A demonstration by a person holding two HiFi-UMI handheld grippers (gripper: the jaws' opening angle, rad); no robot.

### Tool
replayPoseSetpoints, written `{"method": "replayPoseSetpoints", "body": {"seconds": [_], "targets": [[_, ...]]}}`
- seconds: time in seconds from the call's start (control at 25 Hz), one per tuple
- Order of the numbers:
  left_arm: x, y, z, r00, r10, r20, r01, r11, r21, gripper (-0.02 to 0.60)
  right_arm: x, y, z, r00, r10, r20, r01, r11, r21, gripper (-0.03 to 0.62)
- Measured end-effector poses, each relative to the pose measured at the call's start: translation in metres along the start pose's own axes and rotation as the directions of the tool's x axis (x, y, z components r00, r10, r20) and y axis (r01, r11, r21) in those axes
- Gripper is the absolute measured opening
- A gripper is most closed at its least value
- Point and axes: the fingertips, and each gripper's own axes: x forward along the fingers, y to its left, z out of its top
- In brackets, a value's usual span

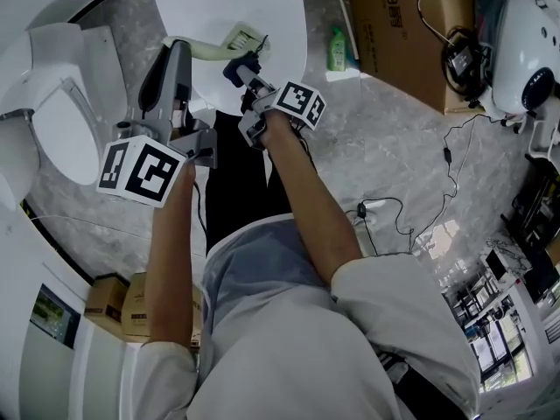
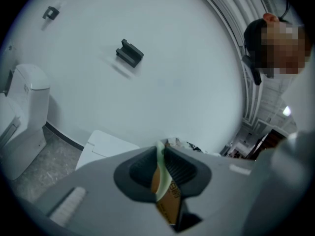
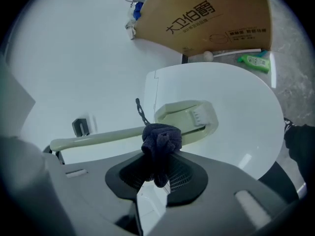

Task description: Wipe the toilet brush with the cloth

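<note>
A pale green toilet brush (image 1: 229, 44) is held level over a white rounded surface (image 1: 280, 7). Its flat head (image 3: 189, 116) points right and its long handle (image 3: 93, 137) runs left. My left gripper (image 1: 179, 52) is shut on the handle's end, which shows as a thin pale green strip (image 2: 160, 157) between the jaws of the left gripper (image 2: 162, 163). My right gripper (image 1: 247, 75) is shut on a bunched dark blue cloth (image 1: 238, 66). In the right gripper view the cloth (image 3: 161, 142) sits against the handle just left of the head, above the right gripper (image 3: 160, 170).
A white toilet (image 1: 52, 103) stands at the left, also seen as the toilet (image 2: 24, 112) by the wall. A large cardboard box (image 1: 394, 33), a green bottle (image 1: 337, 51) and cables (image 1: 385, 208) lie on the marbled floor. A dark wall hook (image 2: 129, 53) sticks out.
</note>
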Motion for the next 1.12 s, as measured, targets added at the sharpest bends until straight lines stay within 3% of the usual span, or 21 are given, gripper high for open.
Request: {"method": "replayPoseSetpoints", "body": {"seconds": [0.28,0.52,1.12], "targets": [[0.0,0.0,-0.001,1.0,-0.002,-0.004,0.002,1.0,0.006,0.0,0.021,0.005,-0.01,0.998,0.036,0.042,-0.039,0.997,0.068,0.08],[0.0,-0.001,-0.001,1.0,-0.003,-0.009,0.003,1.0,0.013,0.0,0.037,0.013,-0.014,0.998,0.061,0.018,-0.062,0.995,0.075,0.08],[-0.001,-0.001,-0.001,1.0,-0.005,0.004,0.005,1.0,0.004,0.0,0.0,-0.009,0.0,0.997,-0.013,-0.07,0.009,0.999,-0.049,0.08]]}}
